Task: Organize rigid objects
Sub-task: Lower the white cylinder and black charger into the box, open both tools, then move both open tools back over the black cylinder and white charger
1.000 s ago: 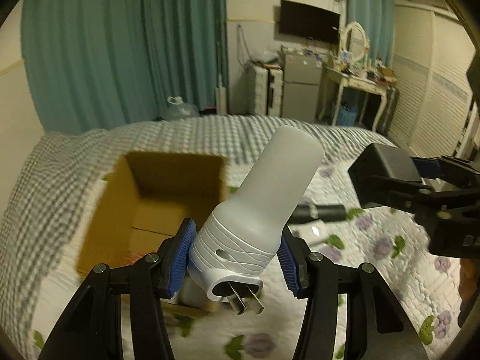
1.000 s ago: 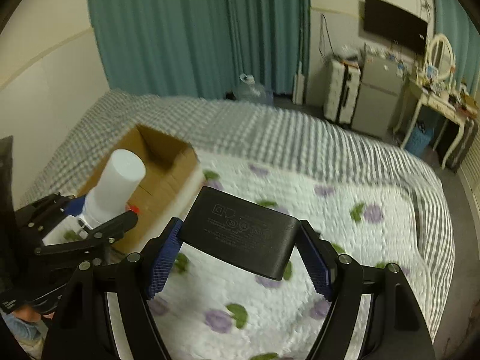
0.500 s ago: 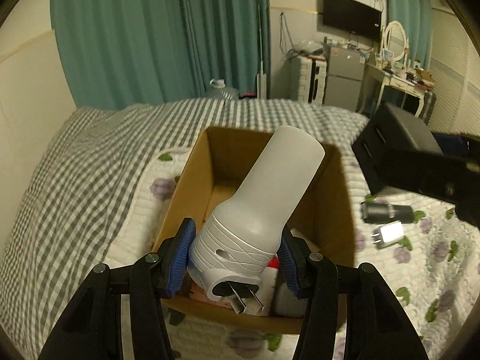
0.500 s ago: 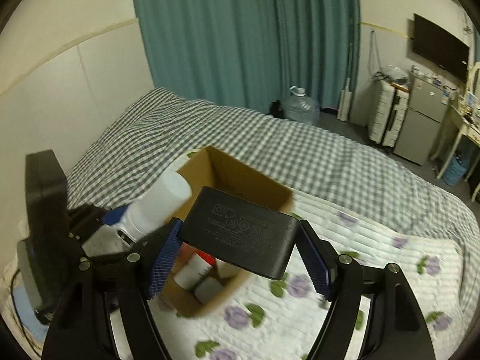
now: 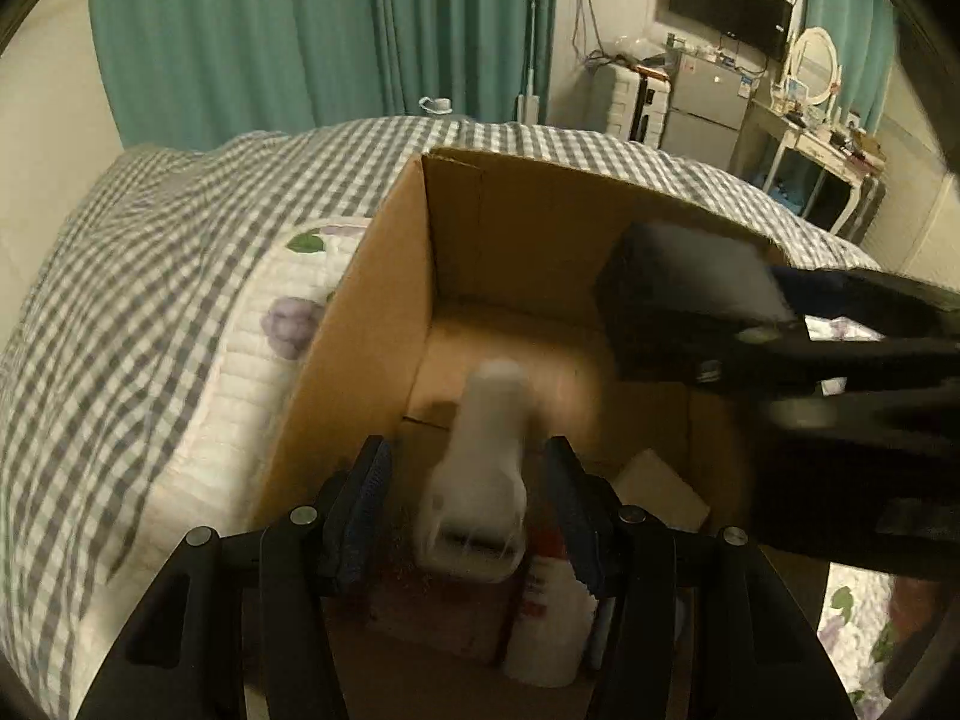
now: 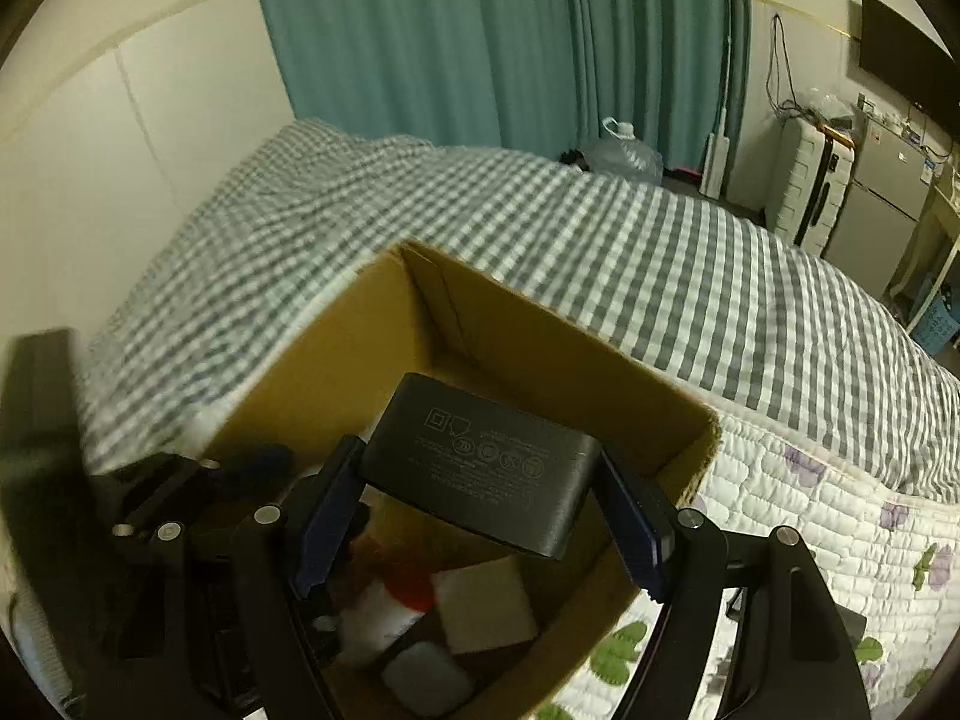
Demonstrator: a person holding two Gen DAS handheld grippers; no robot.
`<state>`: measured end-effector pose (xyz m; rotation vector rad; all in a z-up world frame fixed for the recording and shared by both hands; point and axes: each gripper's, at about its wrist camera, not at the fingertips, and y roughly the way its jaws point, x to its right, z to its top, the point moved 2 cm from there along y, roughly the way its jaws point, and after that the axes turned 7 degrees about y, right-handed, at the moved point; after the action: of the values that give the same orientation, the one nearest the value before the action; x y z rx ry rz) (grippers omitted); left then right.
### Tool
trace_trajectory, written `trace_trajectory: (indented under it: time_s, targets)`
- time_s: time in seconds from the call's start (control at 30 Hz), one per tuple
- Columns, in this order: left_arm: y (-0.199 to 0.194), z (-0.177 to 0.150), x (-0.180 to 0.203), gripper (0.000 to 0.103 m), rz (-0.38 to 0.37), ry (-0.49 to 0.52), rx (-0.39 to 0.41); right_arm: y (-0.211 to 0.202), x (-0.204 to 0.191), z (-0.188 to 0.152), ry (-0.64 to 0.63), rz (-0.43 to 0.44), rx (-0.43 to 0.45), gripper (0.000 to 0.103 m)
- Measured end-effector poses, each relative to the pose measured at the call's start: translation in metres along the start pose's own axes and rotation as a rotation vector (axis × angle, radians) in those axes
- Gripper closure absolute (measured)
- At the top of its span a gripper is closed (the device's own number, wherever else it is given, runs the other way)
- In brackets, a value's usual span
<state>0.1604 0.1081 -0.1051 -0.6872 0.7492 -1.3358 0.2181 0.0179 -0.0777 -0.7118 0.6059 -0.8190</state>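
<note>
An open cardboard box (image 5: pixel 384 312) stands on the bed. My left gripper (image 5: pixel 468 504) is open above it. The white plug-in night light (image 5: pixel 480 468) is blurred, clear of both pads, dropping into the box. My right gripper (image 6: pixel 480 510) is shut on a black power adapter (image 6: pixel 480 462) and holds it over the box (image 6: pixel 336 360). The adapter also shows in the left wrist view (image 5: pixel 678 306). Inside the box lie a white bottle with red cap (image 5: pixel 552 618), a beige block (image 6: pixel 486 606) and other small items.
The bed has a grey checked cover (image 6: pixel 600 240) and a white quilt with purple flowers (image 6: pixel 810 510). Teal curtains (image 5: pixel 300 30), a white suitcase (image 6: pixel 804 180), a small fridge and a dressing table (image 5: pixel 816 138) stand beyond the bed.
Both grippers moved over the box. My left gripper opened and let go of the white night light, which is falling into the box. The right gripper still holds the adapter.
</note>
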Motion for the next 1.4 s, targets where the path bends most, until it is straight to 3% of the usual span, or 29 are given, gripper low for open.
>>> trace_trajectory:
  time_s: [0.3,0.47,0.6,0.77,0.9,1.07,1.23,1.4]
  targets:
    - [0.0,-0.001,-0.005,0.046,0.009,-0.006,0.002,0.018,0.001,-0.002,-0.009,-0.001,-0.029,0.027]
    - [-0.018,-0.003,-0.006,0.046,0.04,-0.016,0.015,-0.018,0.004,0.005,-0.012,-0.005,0.072,0.012]
    - [-0.048,0.003,0.004,0.041,0.05,-0.007,0.066,-0.055,0.017,0.007,-0.021,-0.063,0.124,0.009]
    - [-0.088,0.013,0.04,0.038,0.038,0.026,0.139,-0.118,0.049,0.003,0.009,-0.114,0.219,0.0]
    - [-0.114,0.023,0.078,0.037,0.018,0.062,0.197,-0.162,0.073,-0.005,0.002,-0.161,0.276,0.0]
    - [-0.121,0.03,0.119,0.037,-0.006,0.089,0.213,-0.198,0.107,-0.021,-0.02,-0.237,0.307,0.0]
    - [-0.105,0.028,0.157,0.036,-0.021,0.112,0.179,-0.207,0.147,-0.042,-0.001,-0.251,0.285,0.0]
    - [-0.072,0.023,0.189,0.036,-0.013,0.139,0.116,-0.186,0.182,-0.057,0.027,-0.245,0.243,0.0]
